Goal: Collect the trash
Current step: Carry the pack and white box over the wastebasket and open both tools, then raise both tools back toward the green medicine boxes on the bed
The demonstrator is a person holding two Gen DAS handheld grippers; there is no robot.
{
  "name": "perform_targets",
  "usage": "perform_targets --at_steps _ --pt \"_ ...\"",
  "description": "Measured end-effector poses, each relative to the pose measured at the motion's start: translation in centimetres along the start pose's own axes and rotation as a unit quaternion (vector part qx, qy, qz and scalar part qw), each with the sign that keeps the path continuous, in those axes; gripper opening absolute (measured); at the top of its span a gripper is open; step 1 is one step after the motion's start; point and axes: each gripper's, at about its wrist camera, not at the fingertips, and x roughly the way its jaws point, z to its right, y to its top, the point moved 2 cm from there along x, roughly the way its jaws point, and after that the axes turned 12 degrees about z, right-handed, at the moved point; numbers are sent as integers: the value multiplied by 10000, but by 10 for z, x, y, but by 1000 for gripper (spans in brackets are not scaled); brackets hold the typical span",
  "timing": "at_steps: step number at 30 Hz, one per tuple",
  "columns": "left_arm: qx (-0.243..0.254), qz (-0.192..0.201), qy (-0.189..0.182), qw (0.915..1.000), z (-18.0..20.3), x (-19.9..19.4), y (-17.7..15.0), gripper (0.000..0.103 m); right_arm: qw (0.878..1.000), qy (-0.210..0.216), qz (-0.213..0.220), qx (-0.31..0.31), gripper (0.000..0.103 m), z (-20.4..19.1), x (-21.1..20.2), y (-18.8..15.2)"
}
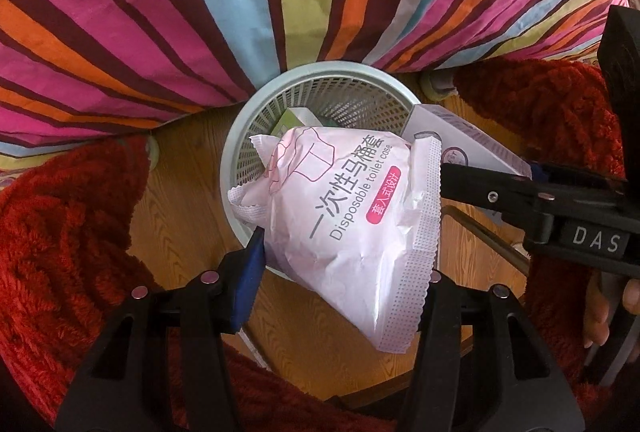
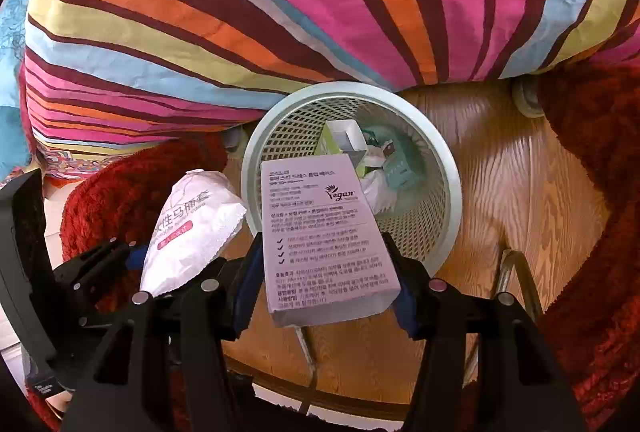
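Note:
My left gripper [image 1: 344, 272] is shut on a white and pink "Disposable toilet case" packet [image 1: 352, 207], its blue pad on one edge and the other finger on the serrated seam. The packet hangs tilted over the near rim of a pale green mesh bin [image 1: 240, 135]. My right gripper [image 2: 324, 272] is shut on a pale lilac printed box [image 2: 320, 228], whose far end reaches over the bin's rim [image 2: 450, 167]. Small cartons and wrappers [image 2: 384, 159] lie inside the bin. The box [image 1: 452, 139] and the packet [image 2: 192, 228] each show in the other view too.
A striped bedcover [image 1: 200, 11] overhangs the bin's far side. Red fluffy fabric [image 1: 60, 232] flanks the wooden floor [image 2: 520, 191] on both sides. A thin metal frame [image 2: 516, 272] stands near the bin. A person's fingers [image 1: 608, 316] show at the right edge.

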Motion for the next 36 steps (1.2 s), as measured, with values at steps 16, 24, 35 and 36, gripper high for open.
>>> perform_targets --at_steps 16,24,35,36 --pt "-27 -127 177 9998 -4 8 1 80 9997 -65 -40 233 79 8 3 2" --pt "-25 123 185 9998 -2 -2 2 80 9994 -50 168 283 79 9 -6 3" --pt "104 981 583 9934 2 -42 8 80 9927 -10 1201 129 79 10 -62 14" --pt "111 1098 584 9922 2 -47 9 80 9909 -24 1342 70 79 10 -71 17"
